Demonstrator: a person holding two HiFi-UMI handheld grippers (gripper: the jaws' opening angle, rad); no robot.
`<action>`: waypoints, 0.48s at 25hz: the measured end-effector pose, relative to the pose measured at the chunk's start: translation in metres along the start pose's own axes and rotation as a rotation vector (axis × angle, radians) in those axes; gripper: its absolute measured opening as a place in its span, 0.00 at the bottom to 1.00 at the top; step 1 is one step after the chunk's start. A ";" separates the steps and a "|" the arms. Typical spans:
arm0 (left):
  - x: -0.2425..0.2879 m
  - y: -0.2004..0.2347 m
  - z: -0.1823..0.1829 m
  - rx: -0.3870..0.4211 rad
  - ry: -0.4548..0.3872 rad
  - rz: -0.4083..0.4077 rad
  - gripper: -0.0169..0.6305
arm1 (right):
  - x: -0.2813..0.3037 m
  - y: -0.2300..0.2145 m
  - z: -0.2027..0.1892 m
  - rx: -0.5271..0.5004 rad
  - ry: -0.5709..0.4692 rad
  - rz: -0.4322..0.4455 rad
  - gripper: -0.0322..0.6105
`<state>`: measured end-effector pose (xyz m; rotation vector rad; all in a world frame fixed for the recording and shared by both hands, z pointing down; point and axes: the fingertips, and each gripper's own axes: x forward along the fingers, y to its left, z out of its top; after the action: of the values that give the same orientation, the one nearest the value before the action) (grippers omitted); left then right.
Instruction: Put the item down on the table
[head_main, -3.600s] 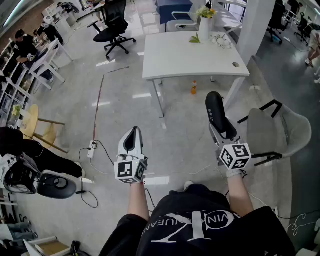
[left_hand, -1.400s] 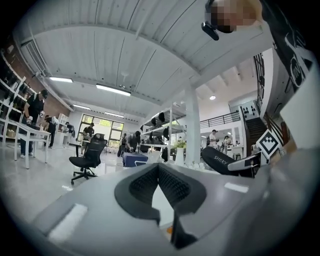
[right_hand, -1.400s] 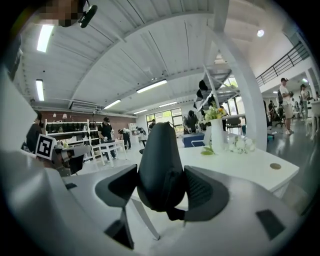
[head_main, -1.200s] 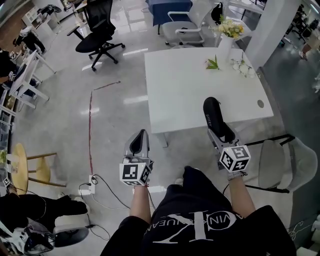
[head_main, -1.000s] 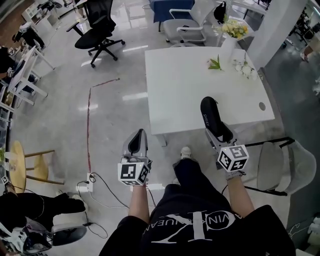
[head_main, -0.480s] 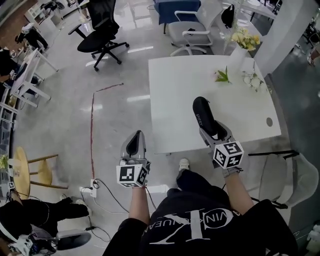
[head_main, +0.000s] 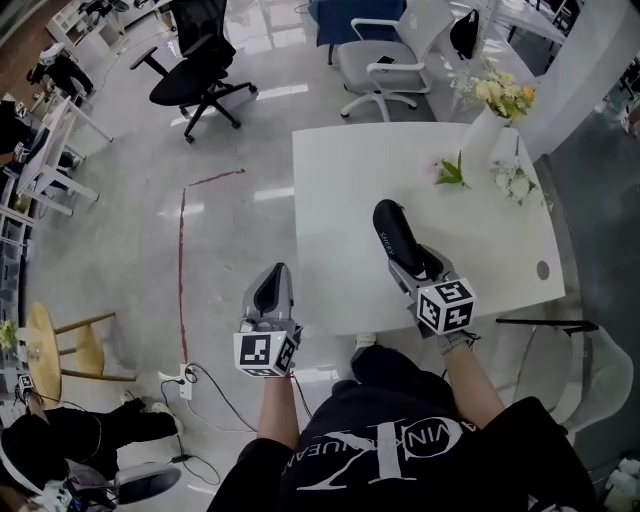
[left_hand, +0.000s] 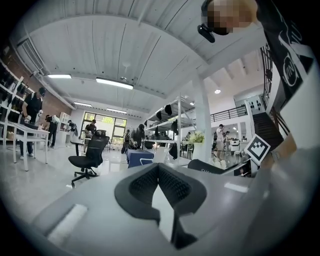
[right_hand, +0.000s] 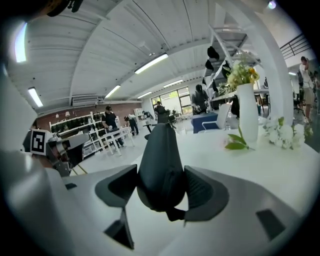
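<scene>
Over the near part of the white rectangular bench (head_main: 340, 200), the right hand-held gripper (head_main: 412, 272) is clamped on a long black shoe-like item (head_main: 396, 238) that points away from the person. Head view picks up white lettering along its side, which the right gripper view doesn't. That view instead shows the smooth dark body tapering upward, with both pads (right_hand: 202, 187) pressed into its sides. Can't tell if it's touching the bench. Left hand-held gripper (head_main: 271, 292) hangs just off the bench's near edge, over the floor. Its own view shows the jaw tips closed together with nothing between them.
</scene>
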<state>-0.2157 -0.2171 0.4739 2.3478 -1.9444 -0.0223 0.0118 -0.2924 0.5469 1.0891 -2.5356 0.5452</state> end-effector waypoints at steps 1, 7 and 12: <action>0.005 0.000 -0.001 0.003 0.005 0.000 0.04 | 0.005 -0.003 -0.001 0.004 0.011 0.003 0.50; 0.028 0.002 -0.002 0.022 0.014 0.009 0.04 | 0.031 -0.017 -0.008 0.020 0.070 0.026 0.50; 0.041 0.001 -0.014 0.033 0.055 -0.017 0.04 | 0.050 -0.013 -0.017 0.025 0.134 0.035 0.50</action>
<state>-0.2084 -0.2562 0.4898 2.3595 -1.9143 0.0732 -0.0086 -0.3236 0.5861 0.9835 -2.4422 0.6383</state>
